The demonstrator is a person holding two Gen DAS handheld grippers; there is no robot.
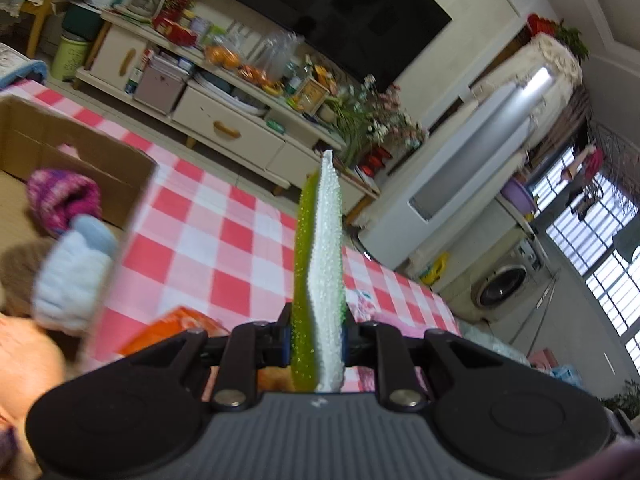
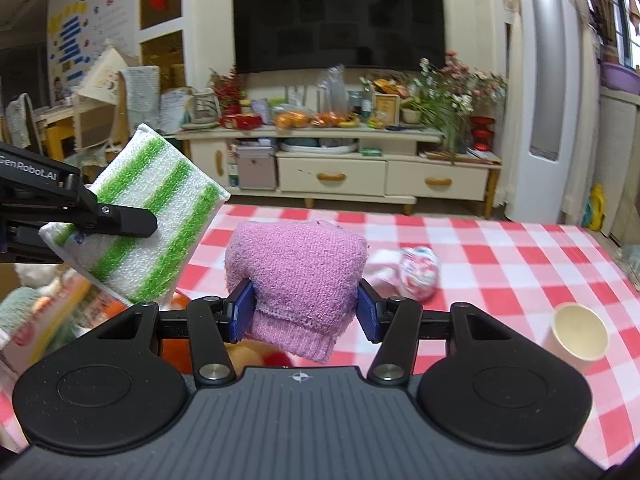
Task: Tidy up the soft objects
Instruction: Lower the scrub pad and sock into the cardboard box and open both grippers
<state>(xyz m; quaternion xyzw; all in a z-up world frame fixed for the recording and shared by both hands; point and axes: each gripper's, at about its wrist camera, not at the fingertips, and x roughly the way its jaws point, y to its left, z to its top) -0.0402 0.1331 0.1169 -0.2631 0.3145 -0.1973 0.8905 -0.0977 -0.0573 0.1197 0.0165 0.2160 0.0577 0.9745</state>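
My left gripper (image 1: 316, 344) is shut on a green-and-white striped sponge cloth (image 1: 322, 264), seen edge-on and held above the table. The same cloth (image 2: 140, 216) and the left gripper (image 2: 116, 220) show at the left of the right wrist view. My right gripper (image 2: 306, 308) is shut on a rolled pink knit sock (image 2: 296, 272), held above the checked tablecloth (image 2: 500, 256). A cardboard box (image 1: 100, 152) at the left holds a purple knit roll (image 1: 60, 196) and a pale blue sock roll (image 1: 76, 268).
A pink-and-white sock ball (image 2: 416, 268) lies on the table ahead of the right gripper. A cream paper cup (image 2: 580, 330) stands at the right. Orange and plush items (image 1: 176, 328) lie below the grippers. A TV cabinet (image 2: 340, 168) stands beyond the table's far edge.
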